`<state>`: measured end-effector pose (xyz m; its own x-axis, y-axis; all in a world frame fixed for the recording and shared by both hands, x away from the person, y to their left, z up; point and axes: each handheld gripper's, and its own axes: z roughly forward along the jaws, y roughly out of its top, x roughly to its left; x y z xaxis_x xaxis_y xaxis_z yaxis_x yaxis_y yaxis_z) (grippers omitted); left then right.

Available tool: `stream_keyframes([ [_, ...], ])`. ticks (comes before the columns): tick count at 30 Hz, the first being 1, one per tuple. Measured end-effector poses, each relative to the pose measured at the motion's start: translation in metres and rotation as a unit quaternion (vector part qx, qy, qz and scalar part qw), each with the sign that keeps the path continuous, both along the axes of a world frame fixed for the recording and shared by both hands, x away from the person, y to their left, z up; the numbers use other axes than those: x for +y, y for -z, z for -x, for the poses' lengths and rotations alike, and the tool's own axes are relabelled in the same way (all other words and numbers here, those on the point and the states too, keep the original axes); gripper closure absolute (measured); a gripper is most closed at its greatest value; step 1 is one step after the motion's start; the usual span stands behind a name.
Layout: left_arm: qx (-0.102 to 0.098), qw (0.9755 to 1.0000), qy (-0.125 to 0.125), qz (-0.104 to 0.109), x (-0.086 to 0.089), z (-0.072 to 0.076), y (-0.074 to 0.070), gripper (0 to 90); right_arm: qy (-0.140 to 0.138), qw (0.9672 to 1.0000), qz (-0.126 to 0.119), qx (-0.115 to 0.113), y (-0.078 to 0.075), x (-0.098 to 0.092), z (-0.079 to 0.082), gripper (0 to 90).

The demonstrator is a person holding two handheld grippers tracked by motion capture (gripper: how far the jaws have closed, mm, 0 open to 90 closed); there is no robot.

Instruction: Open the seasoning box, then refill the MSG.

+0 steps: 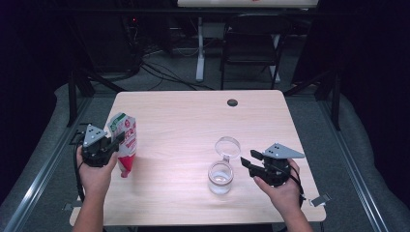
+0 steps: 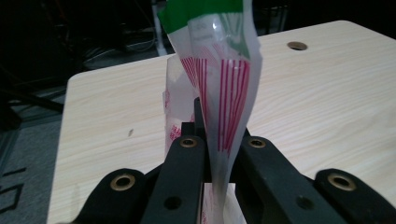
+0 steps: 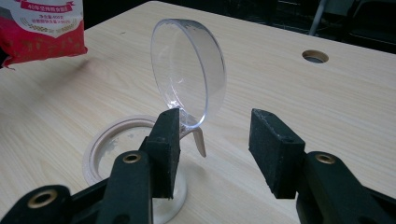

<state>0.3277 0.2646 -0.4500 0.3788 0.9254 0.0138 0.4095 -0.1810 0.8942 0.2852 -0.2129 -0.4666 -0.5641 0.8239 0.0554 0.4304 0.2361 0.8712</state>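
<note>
Red-and-white plastic, topped with a green band, makes up the bag [image 1: 124,142] that the left gripper [image 1: 115,141] pinches at the left edge of the wooden table [image 1: 183,125]. In the left gripper view its black jaws are clamped tight on the bag's [image 2: 224,93] thin film, which rises upright between them. In the high view the bag hangs from the grip with its lower end just above or on the tabletop; which of the two cannot be told.

Right of centre and nearer the person stands a clear jar [image 1: 221,178] with its hinged transparent lid [image 1: 227,147] flipped open toward the far side. The right gripper [image 1: 246,161] sits just right of the jar, its jaws wide apart and holding nothing. In the right gripper view one pad is just beside the lid's [image 3: 189,84] hinge; whether they touch cannot be told.
</note>
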Motion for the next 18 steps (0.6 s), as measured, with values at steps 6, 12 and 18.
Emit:
stream_keyframes([
  [6,0.007,0.9990,0.041,0.014,-0.015,0.003,-0.004,90.0,0.000,1.0000,0.000,0.003,0.000,-0.001,0.000,53.7],
  [12,0.015,0.9963,0.084,0.001,-0.040,0.005,-0.005,90.0,-0.009,1.0000,-0.001,0.003,0.001,0.000,-0.001,55.2],
  [18,0.021,0.9914,0.129,-0.007,-0.064,0.009,-0.004,90.0,-0.025,0.9996,0.003,-0.011,0.000,0.001,0.000,58.4],
])
